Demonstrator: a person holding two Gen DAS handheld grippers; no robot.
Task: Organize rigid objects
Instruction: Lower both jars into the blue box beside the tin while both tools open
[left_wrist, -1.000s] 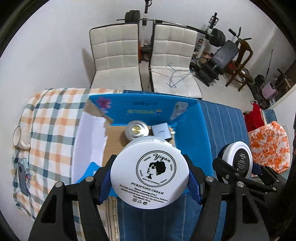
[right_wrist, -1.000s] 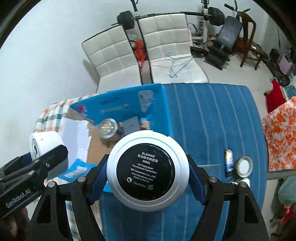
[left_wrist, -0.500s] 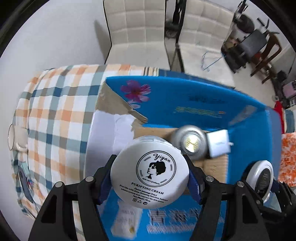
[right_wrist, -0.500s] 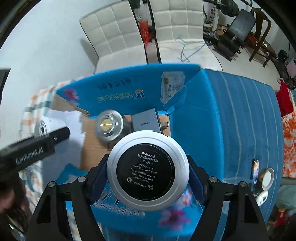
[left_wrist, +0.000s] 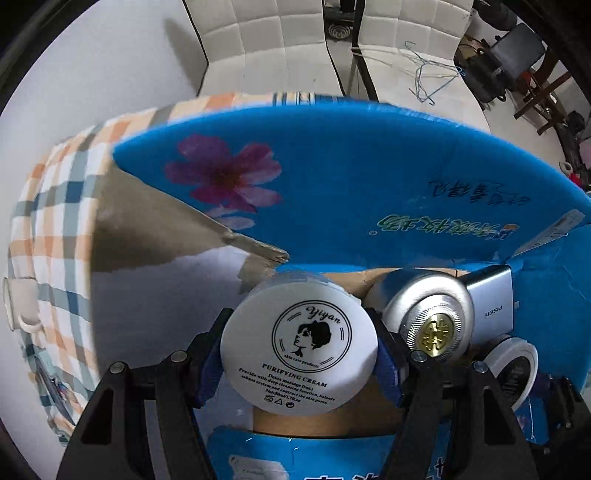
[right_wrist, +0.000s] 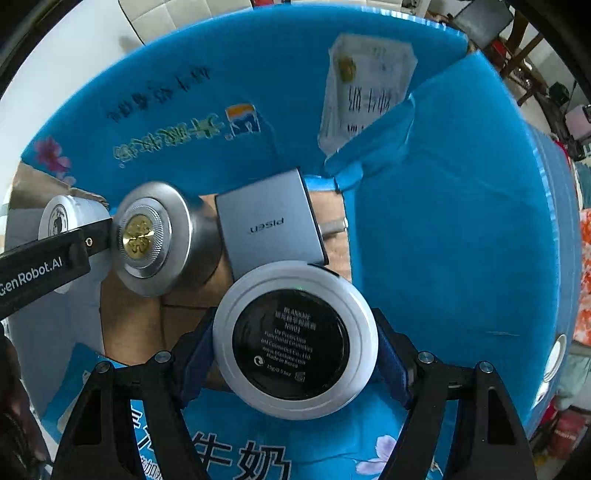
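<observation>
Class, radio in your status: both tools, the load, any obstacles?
Left tool shut on cream jar. Right tool shut on compact. Both over box; silver jar, charger inside.

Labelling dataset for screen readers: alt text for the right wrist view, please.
Right gripper clamps a round white compact with a black label over an open blue cardboard box. Inside sit a silver round jar with a gold centre and a grey rectangular charger; the left gripper enters at left.
</observation>
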